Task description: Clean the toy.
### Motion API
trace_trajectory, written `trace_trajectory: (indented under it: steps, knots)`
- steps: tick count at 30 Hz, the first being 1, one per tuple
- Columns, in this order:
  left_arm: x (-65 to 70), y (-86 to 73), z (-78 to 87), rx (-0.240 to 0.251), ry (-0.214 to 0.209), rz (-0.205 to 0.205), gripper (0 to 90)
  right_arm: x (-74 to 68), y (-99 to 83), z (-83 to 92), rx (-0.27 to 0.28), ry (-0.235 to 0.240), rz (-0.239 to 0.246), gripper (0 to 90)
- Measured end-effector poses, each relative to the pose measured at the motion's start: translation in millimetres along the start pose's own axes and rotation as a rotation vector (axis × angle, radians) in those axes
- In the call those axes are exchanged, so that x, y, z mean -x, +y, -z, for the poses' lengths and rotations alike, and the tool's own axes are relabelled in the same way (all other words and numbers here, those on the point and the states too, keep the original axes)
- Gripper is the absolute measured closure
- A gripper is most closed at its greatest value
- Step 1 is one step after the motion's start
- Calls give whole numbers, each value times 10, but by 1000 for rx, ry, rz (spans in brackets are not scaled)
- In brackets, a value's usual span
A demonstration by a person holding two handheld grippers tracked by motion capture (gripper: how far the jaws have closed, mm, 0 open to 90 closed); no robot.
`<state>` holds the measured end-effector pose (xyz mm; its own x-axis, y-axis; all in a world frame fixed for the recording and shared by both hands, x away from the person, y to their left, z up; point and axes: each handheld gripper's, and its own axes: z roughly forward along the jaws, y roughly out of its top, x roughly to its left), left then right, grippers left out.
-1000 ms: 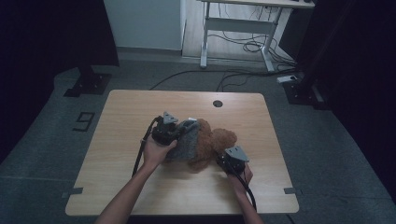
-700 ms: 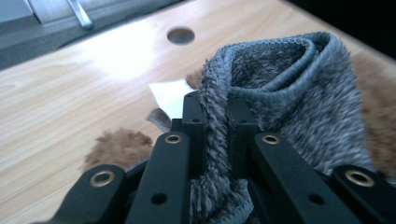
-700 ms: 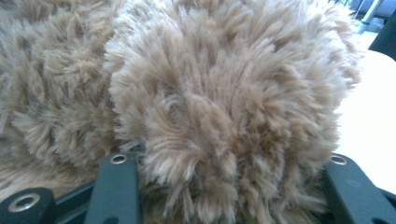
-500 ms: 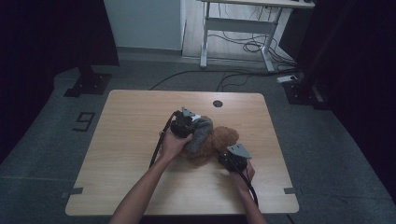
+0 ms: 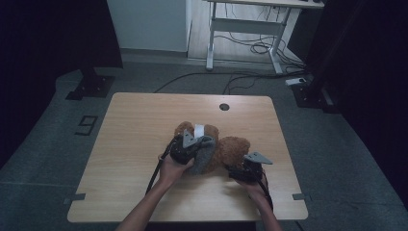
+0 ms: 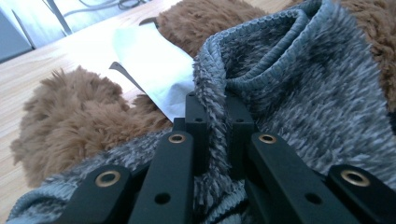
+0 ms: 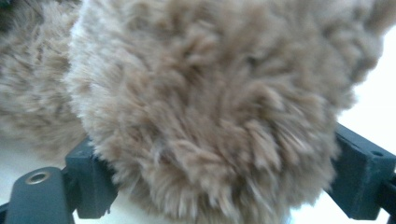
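Observation:
A brown plush bear (image 5: 235, 147) lies at the middle of the wooden table (image 5: 134, 125), with a grey knit garment (image 5: 204, 156) over its left part. My left gripper (image 5: 190, 144) is shut on the garment. In the left gripper view the jaws (image 6: 215, 112) pinch a fold of the grey knit (image 6: 299, 93), beside brown fur (image 6: 84, 116) and a white tag (image 6: 149, 65). My right gripper (image 5: 240, 171) sits at the bear's near right side. Its jaws have just been opening and stand wide (image 7: 224, 182), with a lump of fur (image 7: 210, 102) between the fingertips (image 7: 91, 179).
A round cable hole (image 5: 224, 106) sits near the table's far edge. Beyond the table stand a desk frame with cables (image 5: 240, 29) and a black stand foot (image 5: 91, 84). A "9" marker (image 5: 86, 124) lies on the floor to the left.
My left hand has carried the grey garment rightward and then down onto the bear. The right gripper has shifted slightly at the bear's right side.

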<state>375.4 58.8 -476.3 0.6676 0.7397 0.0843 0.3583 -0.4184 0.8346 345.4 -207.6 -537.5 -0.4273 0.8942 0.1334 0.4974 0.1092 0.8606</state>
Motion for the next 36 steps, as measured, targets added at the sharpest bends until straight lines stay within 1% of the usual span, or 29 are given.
trace_trajectory:
  steps: [2, 3, 4, 5, 7, 9, 11, 12, 13, 14, 15, 16, 17, 19, 20, 21, 22, 23, 26, 28, 29, 30, 31, 32, 33, 34, 35, 36]
  knots:
    - [19, -47, 36, 14, -4, 4, 831, 28, -11, 62, -6, 46, -16, 101]
    - [28, -81, 61, 23, -13, 16, 831, 41, -10, 93, -2, 65, -25, 95]
    - [34, -106, 84, 28, -22, 25, 831, 61, -3, 148, 11, 93, -36, 83]
    - [43, -131, 107, 36, -31, 33, 831, 78, 9, 187, 27, 108, -44, 77]
    - [72, -176, 156, 45, -44, 40, 831, 95, 53, 238, 55, 126, -57, 63]
    - [97, -211, 207, 50, -55, 39, 830, 84, 116, 239, 68, 128, -46, 53]
    - [100, -240, 253, 54, -66, 51, 830, 65, 168, 201, 73, 132, -35, 54]
    - [97, -255, 271, 52, -73, 56, 829, 56, 180, 170, 69, 131, -28, 77]
    - [93, -271, 286, 52, -78, 61, 828, 47, 175, 143, 69, 129, -14, 121]
    - [83, -286, 302, 52, -88, 70, 828, 42, 155, 124, 72, 122, 9, 159]
    - [69, -300, 316, 50, -105, 87, 827, 41, 126, 113, 69, 123, 20, 206]
    - [51, -308, 330, 45, -133, 106, 826, 42, 88, 110, 63, 127, 24, 269]
    - [44, -306, 341, 43, -150, 115, 825, 47, 34, 113, 59, 128, 36, 318]
    - [42, -276, 374, 42, -181, 139, 823, 55, -33, 139, 65, 131, 45, 369]
    - [51, -243, 398, 42, -193, 148, 822, 54, -58, 154, 63, 124, 56, 396]
    - [69, -195, 429, 49, -196, 151, 821, 45, -72, 168, 56, 115, 71, 413]
    - [96, -131, 463, 60, -194, 146, 820, 33, -85, 179, 55, 104, 86, 429]
    - [132, -54, 492, 73, -191, 133, 820, 20, -102, 184, 58, 94, 90, 437]
    - [295, 233, 502, 105, -194, 79, 820, -7, -135, 189, 62, 72, 101, 442]
    - [428, 424, 444, 113, -200, 41, 818, -27, -136, 199, 59, 61, 111, 442]
    - [527, 566, 369, 114, -212, 27, 817, -33, -139, 201, 59, 58, 113, 442]
    - [600, 680, 286, 104, -218, 13, 815, -41, -145, 203, 61, 52, 117, 442]
    - [669, 787, 190, 85, -204, -2, 814, -46, -147, 205, 61, 48, 118, 442]
    - [724, 873, 80, 67, -174, -21, 814, -50, -149, 209, 60, 44, 119, 442]
    - [762, 930, -42, 38, -150, -31, 814, -54, -152, 212, 60, 42, 121, 442]
    - [786, 949, -178, 5, -144, -25, 814, -56, -155, 213, 61, 38, 123, 442]
    - [806, 931, -312, -35, -135, -28, 814, -57, -158, 213, 63, 34, 126, 442]
    - [826, 880, -431, -75, -116, -48, 814, -62, -161, 216, 61, 31, 122, 442]
